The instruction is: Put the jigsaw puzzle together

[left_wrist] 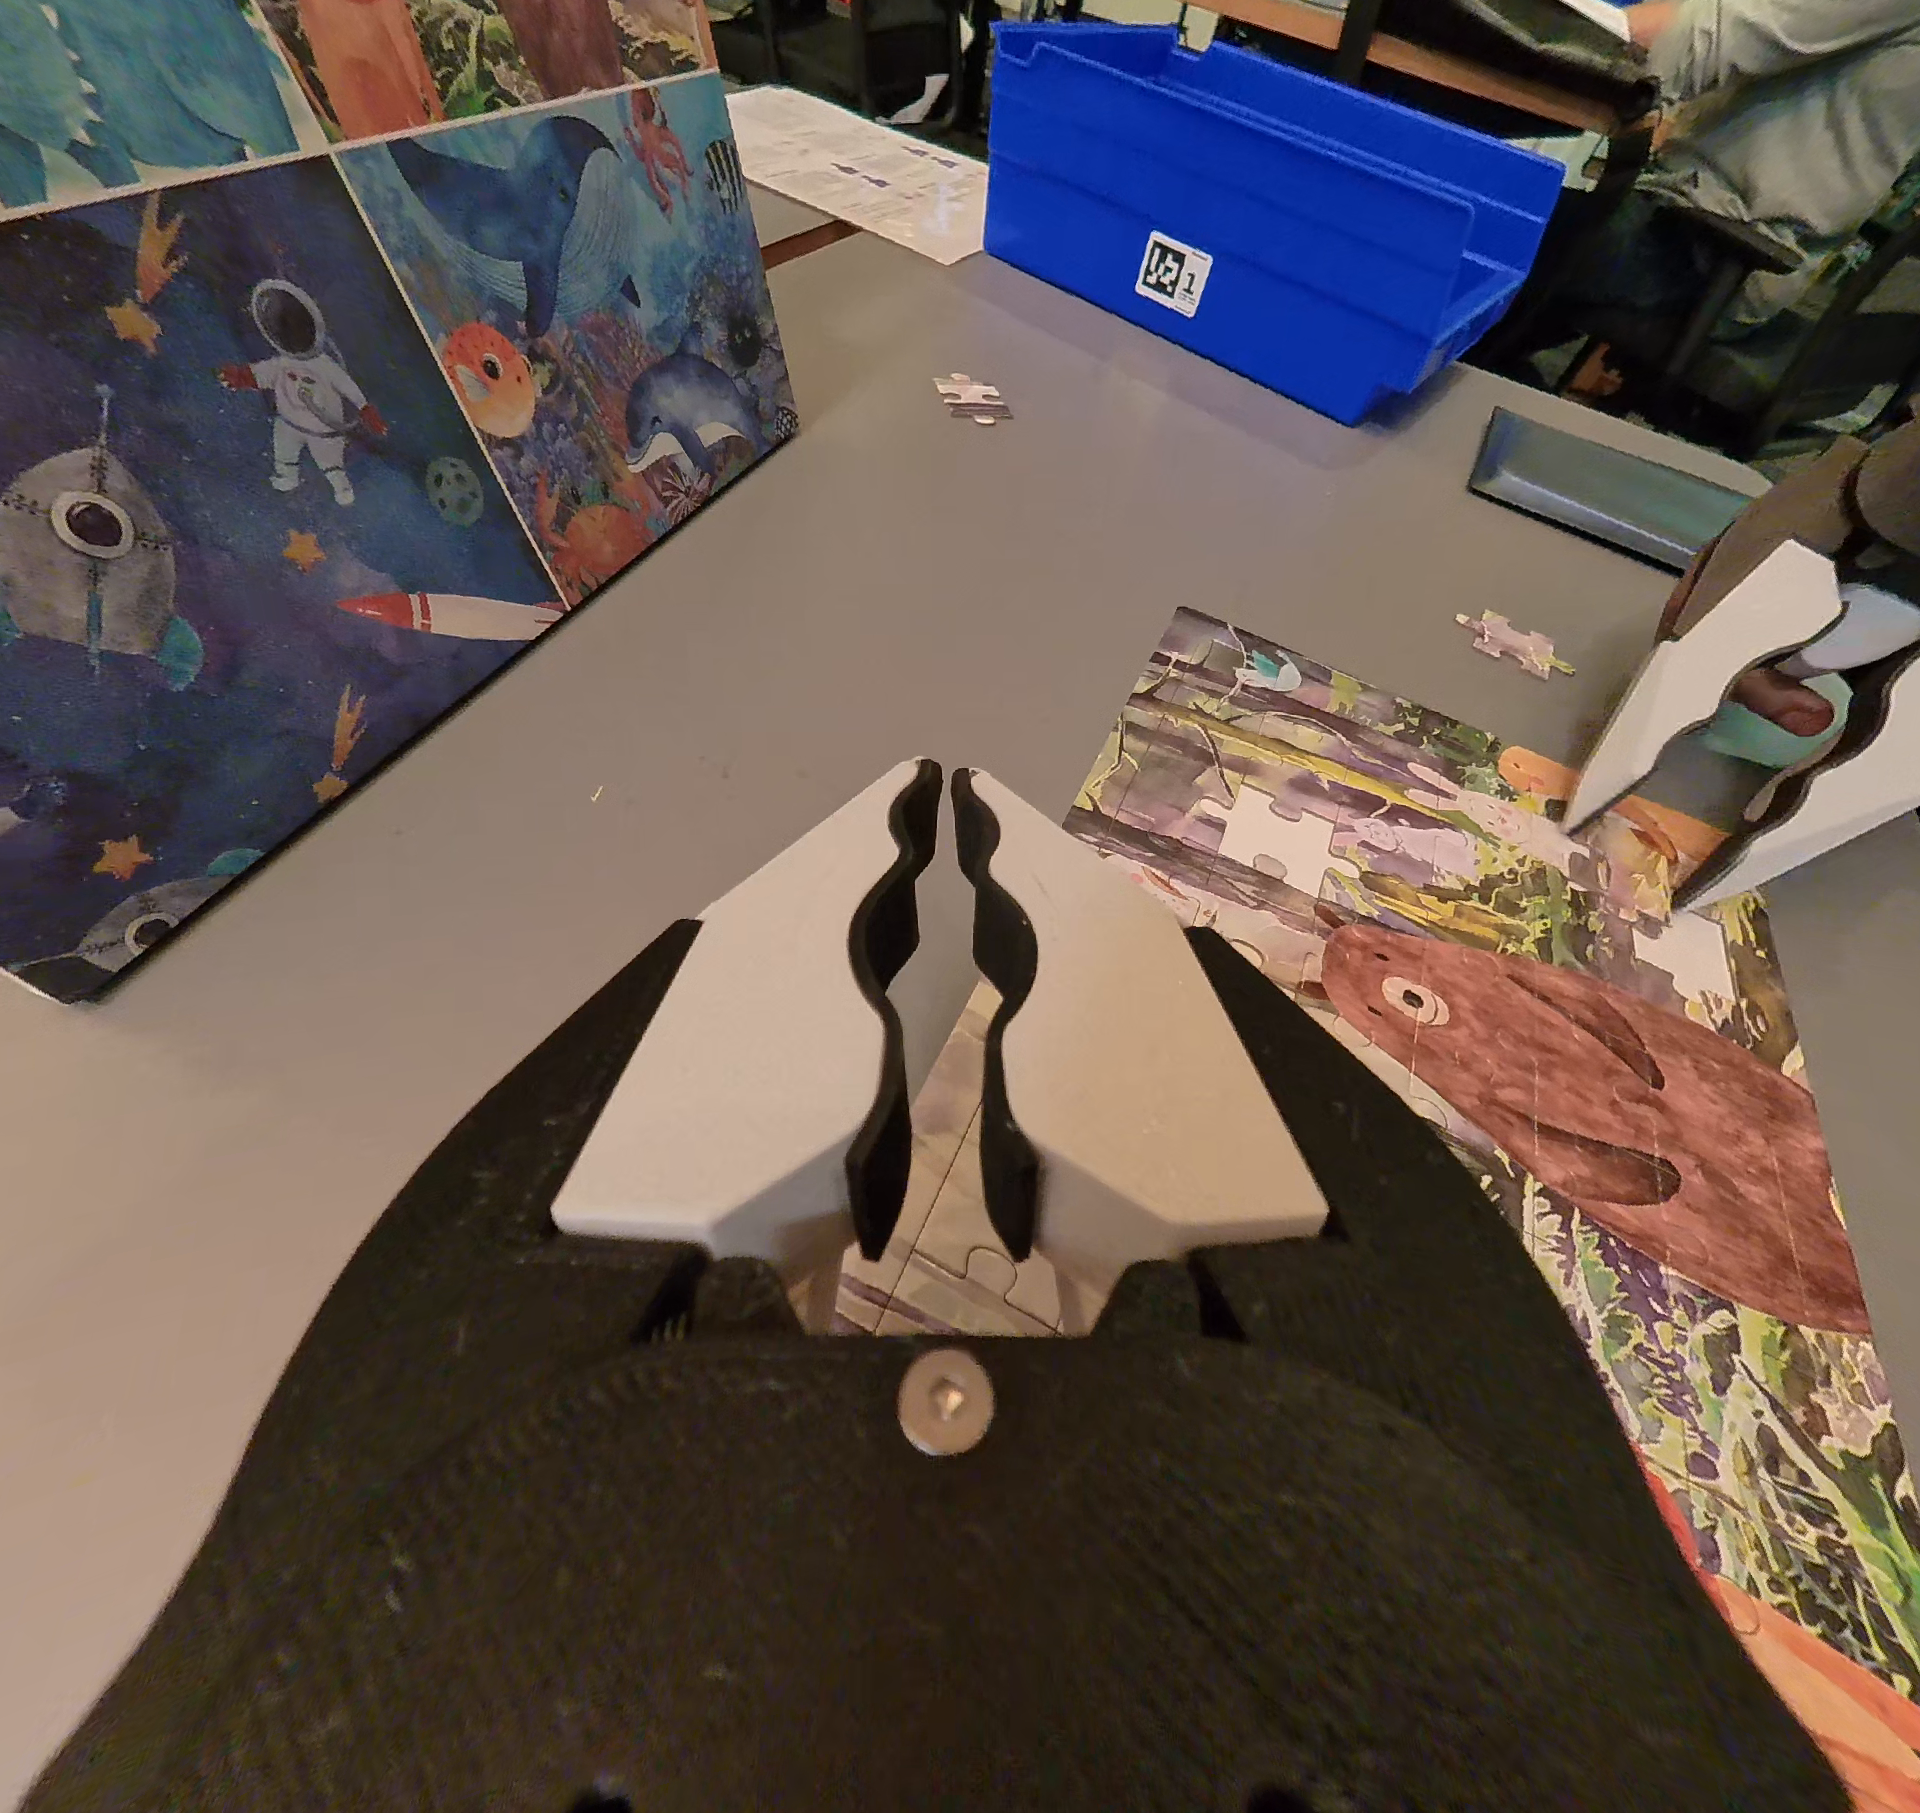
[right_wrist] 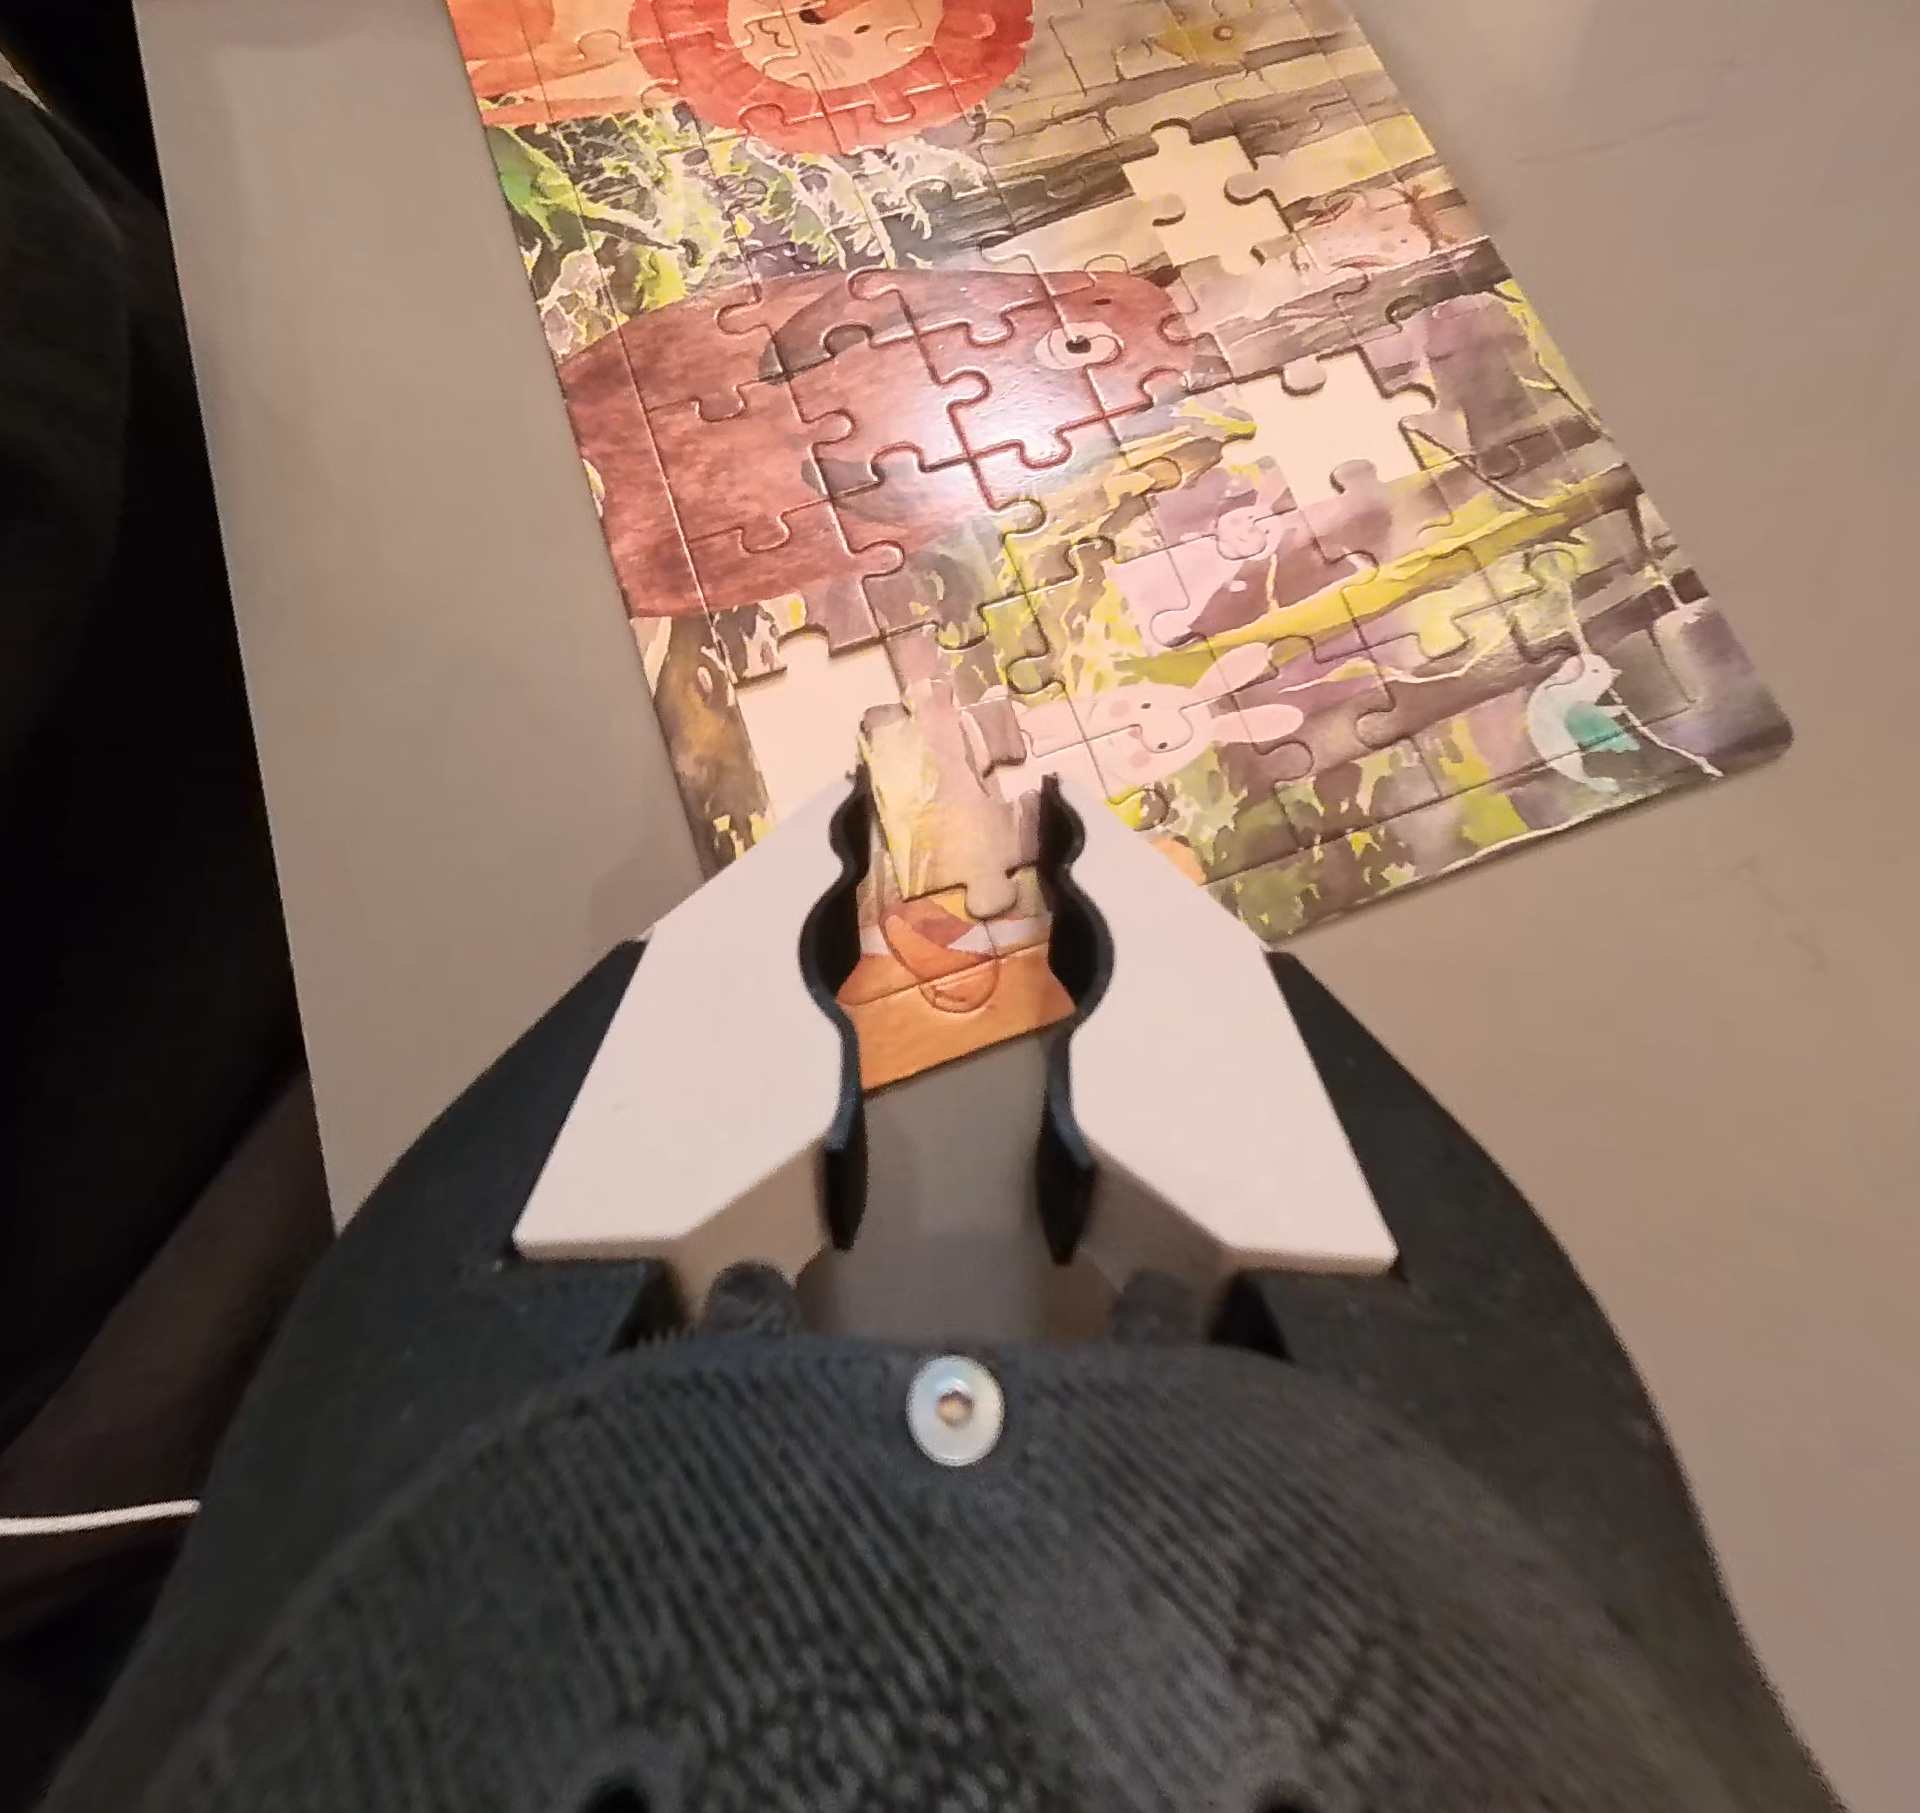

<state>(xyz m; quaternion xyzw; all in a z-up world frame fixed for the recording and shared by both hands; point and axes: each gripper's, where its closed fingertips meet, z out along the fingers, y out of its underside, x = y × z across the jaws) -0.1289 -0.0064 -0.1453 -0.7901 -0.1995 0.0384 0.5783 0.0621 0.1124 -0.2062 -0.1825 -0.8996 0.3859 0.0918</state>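
puzzle [right_wrist: 1091, 433] gaps, r view only; loose piece [left_wrist: 972, 399] l view only; l tool [left_wrist: 945, 776] nearly closed, r tool [right_wrist: 961, 792] spread.

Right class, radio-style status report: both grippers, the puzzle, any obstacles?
Left gripper nearly shut, empty. Right gripper open, empty, over puzzle. Three gaps left; two loose pieces on table. Nothing blocking.

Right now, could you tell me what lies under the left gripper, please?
Between the left gripper's fingers, a corner of the puzzle shows on the table. The gripper's black body hides the rest.

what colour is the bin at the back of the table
Bright blue bin, seen best in the left wrist view.
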